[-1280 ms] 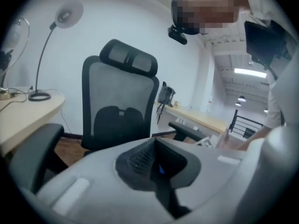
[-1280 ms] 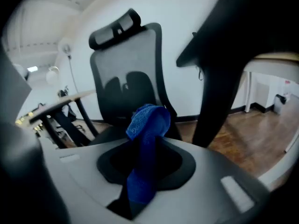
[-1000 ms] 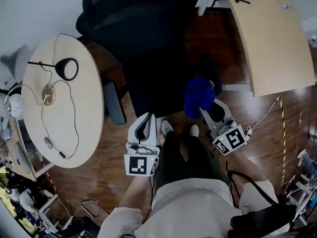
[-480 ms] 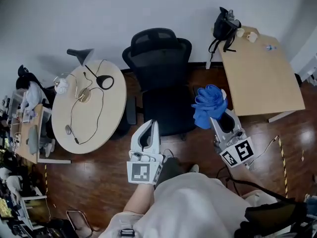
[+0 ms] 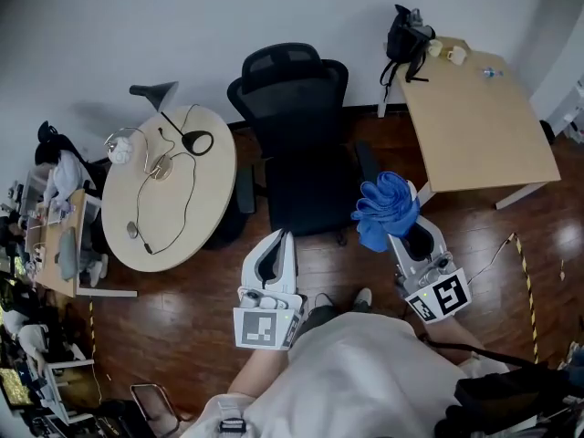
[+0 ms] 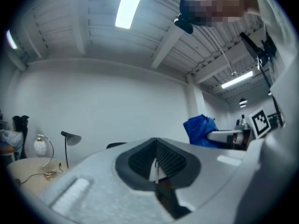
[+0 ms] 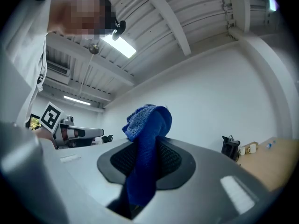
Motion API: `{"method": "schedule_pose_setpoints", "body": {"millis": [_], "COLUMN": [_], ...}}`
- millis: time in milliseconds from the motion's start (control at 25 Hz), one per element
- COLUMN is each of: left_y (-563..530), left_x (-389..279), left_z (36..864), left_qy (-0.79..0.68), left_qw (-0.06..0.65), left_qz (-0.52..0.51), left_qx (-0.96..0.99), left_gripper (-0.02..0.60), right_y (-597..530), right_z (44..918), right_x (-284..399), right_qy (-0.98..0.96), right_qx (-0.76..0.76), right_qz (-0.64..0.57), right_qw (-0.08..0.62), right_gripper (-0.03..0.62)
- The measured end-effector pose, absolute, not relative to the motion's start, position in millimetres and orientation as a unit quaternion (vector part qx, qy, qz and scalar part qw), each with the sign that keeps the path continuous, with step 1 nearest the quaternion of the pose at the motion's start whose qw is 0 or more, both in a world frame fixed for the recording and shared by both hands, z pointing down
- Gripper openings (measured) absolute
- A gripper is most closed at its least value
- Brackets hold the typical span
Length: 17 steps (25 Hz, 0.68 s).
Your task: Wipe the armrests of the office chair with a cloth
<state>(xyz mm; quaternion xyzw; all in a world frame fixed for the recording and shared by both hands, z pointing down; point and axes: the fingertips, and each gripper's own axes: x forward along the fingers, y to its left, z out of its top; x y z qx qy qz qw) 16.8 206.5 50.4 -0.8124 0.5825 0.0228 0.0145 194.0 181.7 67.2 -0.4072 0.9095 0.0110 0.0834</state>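
Right gripper (image 5: 402, 228) is pinching the blue cloth (image 5: 385, 210). The cloth bunches up above the jaw tips, and in the right gripper view we see a strip of it hanging down between the pads. Left gripper (image 5: 277, 241) has its jaws pressed together with nothing in them.

We hold both in the air on the front side of the office chair (image 5: 301, 144), and neither touches it. The cloth sits near the chair's front corner, just beside the armrest (image 5: 367, 165) on our right and not touching it. The other armrest (image 5: 245, 190) is across the seat from the cloth, next to the round table (image 5: 173, 210) left of the chair. A cable (image 5: 151, 217) is looped on that table.

Right of the chair is a rectangular desk (image 5: 479, 121), with a black bag (image 5: 406, 33) on its back corner. The chair's backrest faces the wall.
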Motion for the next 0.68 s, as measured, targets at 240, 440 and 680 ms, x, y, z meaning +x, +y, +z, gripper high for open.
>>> {"method": "schedule_pose_setpoints", "body": {"millis": [240, 440, 680], "left_y": [214.4, 211.8, 214.5], "left_x": [2.3, 7.4, 5.8], "left_z": [72.7, 73.6, 79.0], "left_qy": [0.567, 0.554, 0.556], "left_qw": [0.002, 0.003, -0.003], "left_qz": [0.003, 0.000, -0.003], "left_qx": [-0.823, -0.832, -0.831], "left_gripper": [0.002, 0.002, 0.002], "right_y": [193.9, 193.5, 197.1], "right_z": [77.1, 78.7, 79.5], "right_x": [182.4, 182.0, 180.6], "right_qy": [0.903, 0.902, 0.902], "right_qx": [-0.423, -0.426, -0.426], "right_qz": [0.007, -0.001, 0.001], "right_qw": [0.073, 0.072, 0.071], "right_gripper": [0.095, 0.095, 0.095]}}
